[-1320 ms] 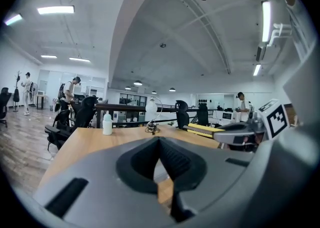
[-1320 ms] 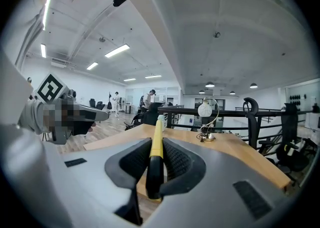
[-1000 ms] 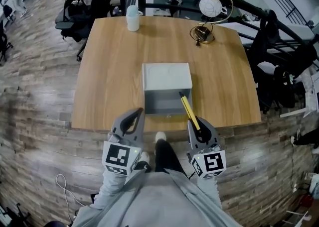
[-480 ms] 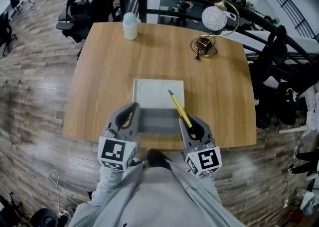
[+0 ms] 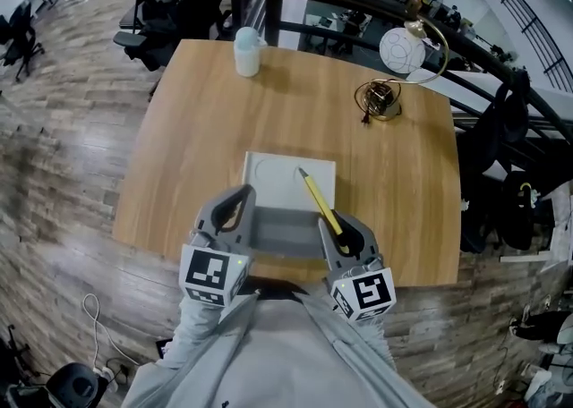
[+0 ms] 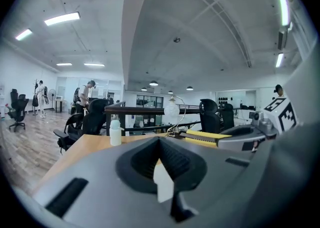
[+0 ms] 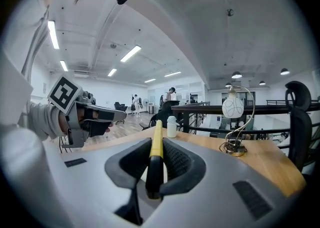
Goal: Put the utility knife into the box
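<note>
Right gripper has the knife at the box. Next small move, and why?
Probably lower the right gripper and tip the utility knife down into the open box. Its jaws are clamped on the knife's black end, and in the head view the yellow body is angled across the box, not yet inside it.

Yellow utility knife point(image 5: 320, 203), black butt end, clamped in right gripper point(image 5: 347, 238), slanting forward over box; pale grey box point(image 5: 276, 179) open, lid laid back, on tabletop point(image 5: 197, 129) near front edge
</note>
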Action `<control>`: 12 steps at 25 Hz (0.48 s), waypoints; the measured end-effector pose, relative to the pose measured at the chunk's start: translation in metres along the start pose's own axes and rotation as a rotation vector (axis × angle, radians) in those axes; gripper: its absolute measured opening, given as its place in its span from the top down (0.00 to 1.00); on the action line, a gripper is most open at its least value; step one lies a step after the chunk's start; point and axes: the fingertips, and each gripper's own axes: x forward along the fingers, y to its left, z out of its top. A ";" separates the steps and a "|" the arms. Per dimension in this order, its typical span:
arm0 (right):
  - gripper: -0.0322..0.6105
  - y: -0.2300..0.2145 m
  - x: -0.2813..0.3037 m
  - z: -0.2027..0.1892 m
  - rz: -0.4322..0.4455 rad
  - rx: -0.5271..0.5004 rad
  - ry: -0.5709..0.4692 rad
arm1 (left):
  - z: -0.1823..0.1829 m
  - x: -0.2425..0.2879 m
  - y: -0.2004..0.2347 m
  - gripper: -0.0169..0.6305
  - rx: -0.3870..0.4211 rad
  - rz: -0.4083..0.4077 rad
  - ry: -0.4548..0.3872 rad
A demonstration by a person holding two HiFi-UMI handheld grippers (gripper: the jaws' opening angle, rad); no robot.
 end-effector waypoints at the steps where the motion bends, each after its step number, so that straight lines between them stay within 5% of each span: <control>1: 0.82 0.000 0.002 0.000 0.000 0.004 0.002 | -0.001 0.001 0.001 0.95 0.001 -0.006 0.008; 12: 0.82 0.005 0.013 0.000 -0.002 0.012 0.009 | 0.006 0.007 0.008 0.95 0.018 -0.040 -0.019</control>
